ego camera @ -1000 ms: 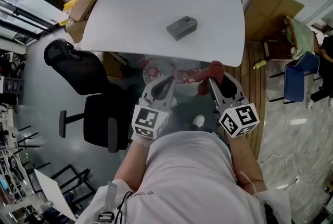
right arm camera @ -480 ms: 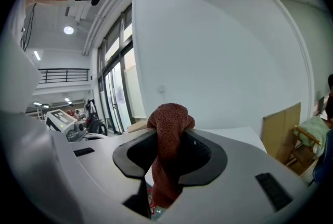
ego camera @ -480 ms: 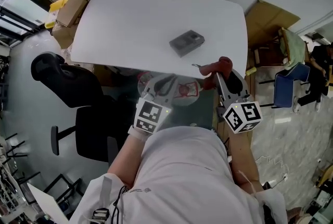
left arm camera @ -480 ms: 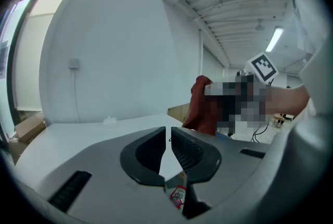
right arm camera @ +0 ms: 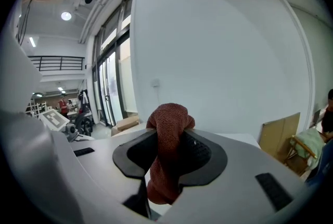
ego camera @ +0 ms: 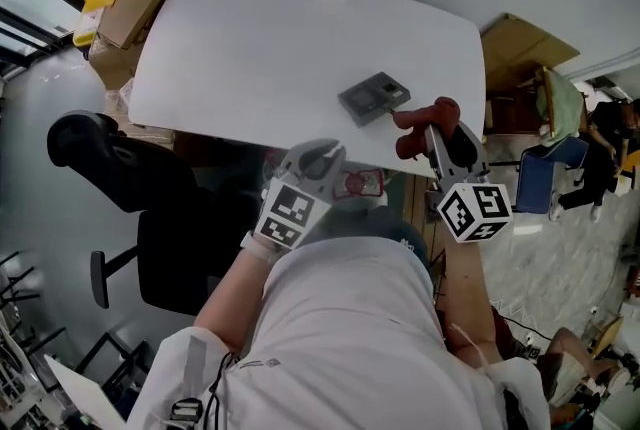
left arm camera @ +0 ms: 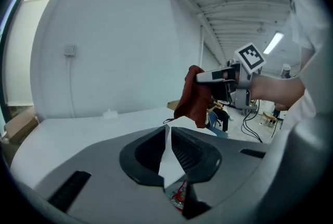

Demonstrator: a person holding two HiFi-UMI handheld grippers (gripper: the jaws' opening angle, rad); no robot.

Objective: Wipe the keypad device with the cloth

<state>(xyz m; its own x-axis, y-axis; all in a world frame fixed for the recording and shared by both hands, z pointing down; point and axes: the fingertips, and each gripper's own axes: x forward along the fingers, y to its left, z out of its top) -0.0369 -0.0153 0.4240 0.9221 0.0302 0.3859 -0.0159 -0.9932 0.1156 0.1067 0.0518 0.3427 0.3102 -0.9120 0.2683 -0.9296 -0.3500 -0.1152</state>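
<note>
Head view: right claw [ego camera: 434,128] grips cloth [ego camera: 443,108], 4 o'clock of keypad device [ego camera: 373,98]; left claw [ego camera: 322,158] closed, empty; unbraced device may skid

Pale shirt [ego camera: 340,338], white glove on the left hand [ego camera: 260,245] beside it, grey left gripper [ego camera: 322,156] and right gripper [ego camera: 438,128] above the shirt, each with a black-and-white marker cube [ego camera: 290,216].

A white table [ego camera: 250,48] bears a gray keypad device [ego camera: 374,98].

keypad device [ego camera: 374,98]: keys are showing too small to tell | cloth [right arm camera: 167,132]: lower end is disappearing behind right tongs [ego camera: 436,130] | table [left arm camera: 78,132]: near part is hiding behind left tongs [left arm camera: 167,133]
</note>
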